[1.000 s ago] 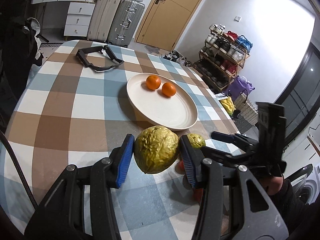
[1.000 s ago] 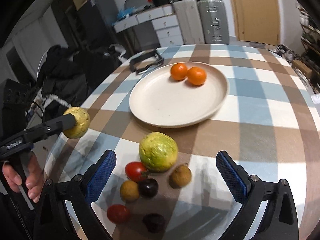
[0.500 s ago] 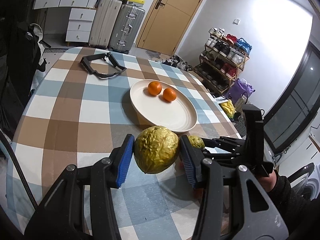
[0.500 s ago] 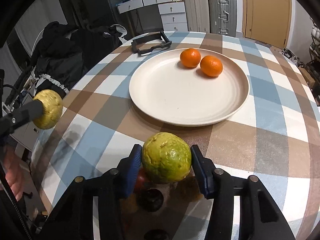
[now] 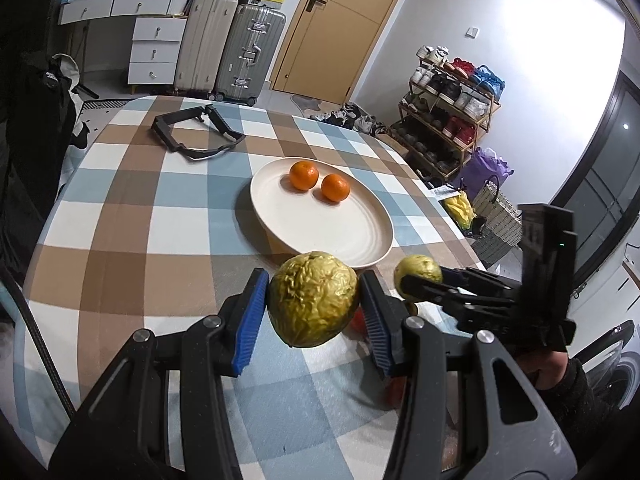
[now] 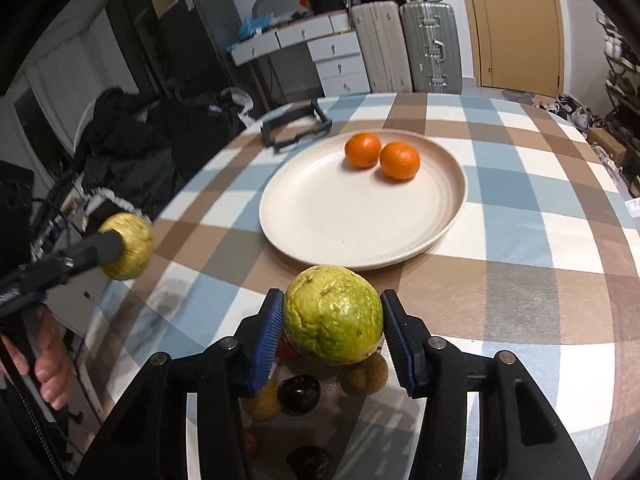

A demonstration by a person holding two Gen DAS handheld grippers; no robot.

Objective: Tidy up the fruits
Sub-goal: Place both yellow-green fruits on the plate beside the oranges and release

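Both jaws clamp: left gripper (image 5: 314, 306) pinches wrinkled yellow fruit (image 5: 314, 304), right gripper (image 6: 331, 326) just closed on green fruit (image 6: 334, 314).

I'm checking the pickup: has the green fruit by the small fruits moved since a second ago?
Yes. The green fruit now sits clamped in the right gripper, whose jaws just closed, lifted above the small fruits.

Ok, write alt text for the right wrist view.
The right gripper clamps a green-yellow guava above a checked tablecloth, just short of a cream plate holding two oranges. At left, the left gripper holds a yellower guava.
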